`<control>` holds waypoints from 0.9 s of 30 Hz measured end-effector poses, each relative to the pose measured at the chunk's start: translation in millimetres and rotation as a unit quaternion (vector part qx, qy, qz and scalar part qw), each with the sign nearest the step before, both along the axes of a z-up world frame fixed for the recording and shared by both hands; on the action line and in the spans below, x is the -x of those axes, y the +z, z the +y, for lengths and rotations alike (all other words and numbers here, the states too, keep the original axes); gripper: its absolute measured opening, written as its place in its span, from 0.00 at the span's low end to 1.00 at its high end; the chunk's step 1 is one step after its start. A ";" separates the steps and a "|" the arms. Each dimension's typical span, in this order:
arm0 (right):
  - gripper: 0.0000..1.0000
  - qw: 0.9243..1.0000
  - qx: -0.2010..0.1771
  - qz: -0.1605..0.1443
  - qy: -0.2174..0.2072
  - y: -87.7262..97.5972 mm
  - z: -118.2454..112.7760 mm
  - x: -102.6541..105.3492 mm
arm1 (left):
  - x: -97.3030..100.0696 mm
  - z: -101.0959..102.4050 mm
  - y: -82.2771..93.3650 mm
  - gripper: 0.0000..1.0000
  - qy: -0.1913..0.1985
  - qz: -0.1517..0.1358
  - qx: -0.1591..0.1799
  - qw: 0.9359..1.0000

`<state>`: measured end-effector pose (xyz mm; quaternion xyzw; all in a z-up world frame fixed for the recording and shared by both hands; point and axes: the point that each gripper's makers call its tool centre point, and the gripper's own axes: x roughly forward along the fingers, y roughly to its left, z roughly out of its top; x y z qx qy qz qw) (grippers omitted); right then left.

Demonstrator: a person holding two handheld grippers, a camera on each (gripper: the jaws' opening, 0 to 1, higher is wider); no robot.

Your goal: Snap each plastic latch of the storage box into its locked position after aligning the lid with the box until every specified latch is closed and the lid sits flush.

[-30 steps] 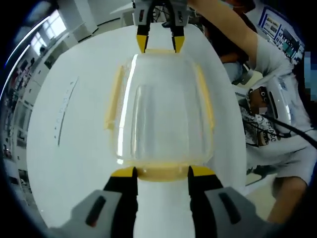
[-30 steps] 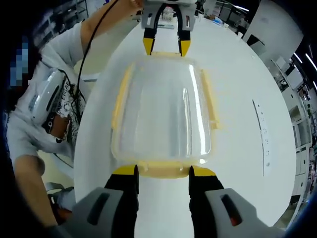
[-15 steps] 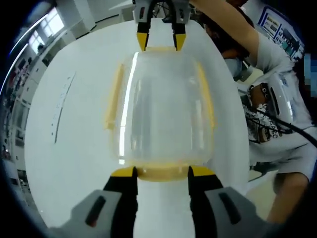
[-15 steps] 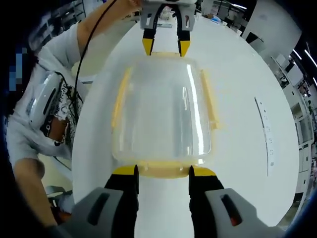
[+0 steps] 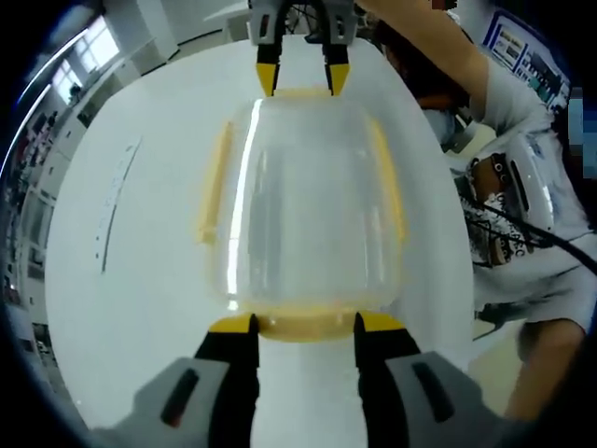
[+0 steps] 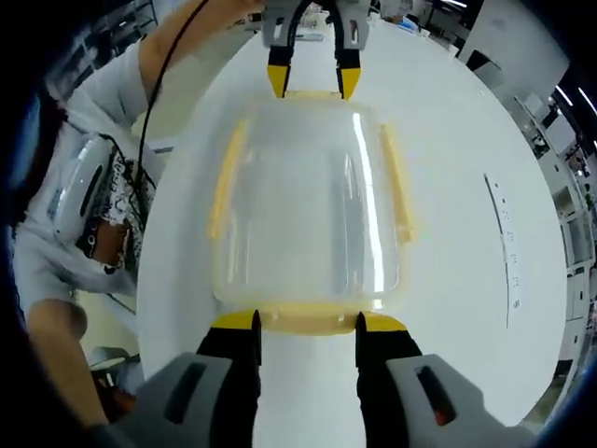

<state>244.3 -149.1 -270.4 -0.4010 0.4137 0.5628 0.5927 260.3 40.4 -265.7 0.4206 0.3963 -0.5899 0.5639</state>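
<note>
A clear storage box with its clear lid (image 5: 303, 205) (image 6: 303, 201) lies on the white table. Yellow latches run along its long sides (image 5: 215, 182) (image 5: 390, 182) (image 6: 226, 177) (image 6: 396, 182). My left gripper (image 5: 305, 324) is open, its yellow tips on either side of the near end latch (image 5: 305, 329). At the far end, the right gripper (image 5: 300, 82) is open over the other end latch (image 5: 300, 93). In the right gripper view the same holds in reverse: the right gripper (image 6: 306, 324) spans its latch (image 6: 306, 327), and the left gripper (image 6: 306, 82) is at the far latch (image 6: 312, 94).
The round white table (image 5: 140, 299) (image 6: 466, 327) carries a printed scale line (image 5: 117, 205) (image 6: 504, 252) beside the box. A person in a white shirt (image 5: 522, 187) (image 6: 84, 187) stands at the table edge, with a black cable over the arm.
Both views have drifted slightly, so the far gripper sits a little higher in each. The box and both open grippers keep their places at the end latches.
</note>
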 end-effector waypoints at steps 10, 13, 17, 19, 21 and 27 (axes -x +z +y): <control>0.38 1.000 -0.011 0.007 -0.004 0.8 -2.7 -1.5 | 0.8 -1.6 -1.8 0.39 -0.002 0.008 0.000 1.000; 0.38 1.000 -0.012 0.009 -0.002 1.5 -3.2 -3.8 | 0.0 -1.7 -1.4 0.40 -0.002 0.008 -0.002 1.000; 0.39 1.000 -0.012 0.015 0.002 1.7 -4.0 -6.2 | 0.6 -2.3 -1.8 0.40 -0.001 0.012 -0.007 1.000; 0.39 1.000 -0.010 0.016 0.003 1.3 -3.6 -5.1 | 0.5 -2.3 -2.0 0.40 -0.001 0.014 -0.009 1.000; 0.39 1.000 -0.010 0.015 0.003 1.3 -3.6 -4.8 | 0.2 -2.1 -2.2 0.40 0.000 0.017 -0.012 1.000; 0.39 1.000 -0.020 0.013 0.000 0.9 -3.3 -3.3 | -0.2 -0.9 -2.6 0.40 -0.001 0.020 -0.014 1.000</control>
